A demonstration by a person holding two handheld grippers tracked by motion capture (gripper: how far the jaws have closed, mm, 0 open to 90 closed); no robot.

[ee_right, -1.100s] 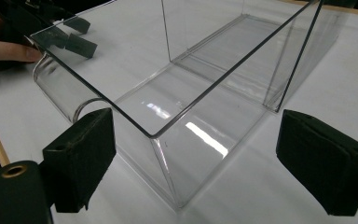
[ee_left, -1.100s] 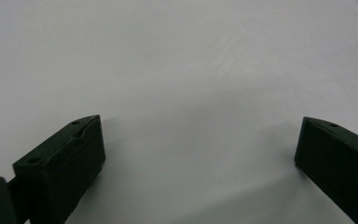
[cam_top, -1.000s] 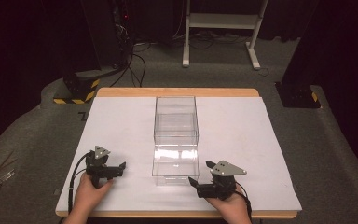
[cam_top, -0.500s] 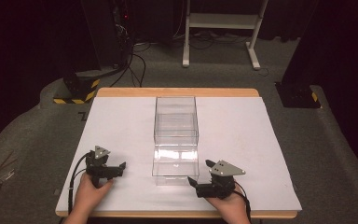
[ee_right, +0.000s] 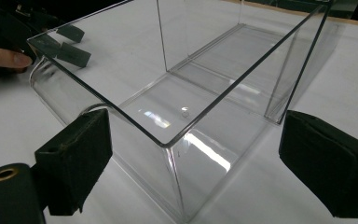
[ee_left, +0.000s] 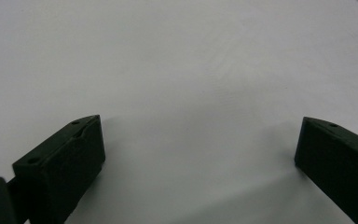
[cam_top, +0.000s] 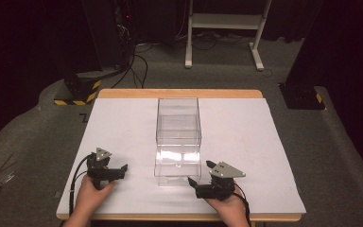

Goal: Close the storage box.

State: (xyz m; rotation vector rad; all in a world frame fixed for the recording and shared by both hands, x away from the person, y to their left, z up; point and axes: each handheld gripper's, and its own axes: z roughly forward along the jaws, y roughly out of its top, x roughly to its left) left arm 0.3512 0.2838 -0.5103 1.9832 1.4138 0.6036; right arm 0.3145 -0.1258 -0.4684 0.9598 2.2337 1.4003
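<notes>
The right tongs sit low in the high view, right of centre, jaws spread wide and holding nothing. In the right gripper view those jaws flank the near corner of the clear box without touching it; the corner lies just ahead, between them.

The left tongs rest lower left in the high view, also spread wide and empty, over bare white tabletop. In the high view they point right, toward the box, but stand apart from it.

The box stands open-topped at the centre of the frame, empty, a clear divider across its middle. Its long axis runs from the bottom of the frame toward the top, away from the person. Its near end wall lies up and left of the right tongs, up and right of the left tongs.

The right hand is the nearer, so I judge it better placed to take the near wall or corner; the jaws need to advance and straddle the rim before closing.
</notes>
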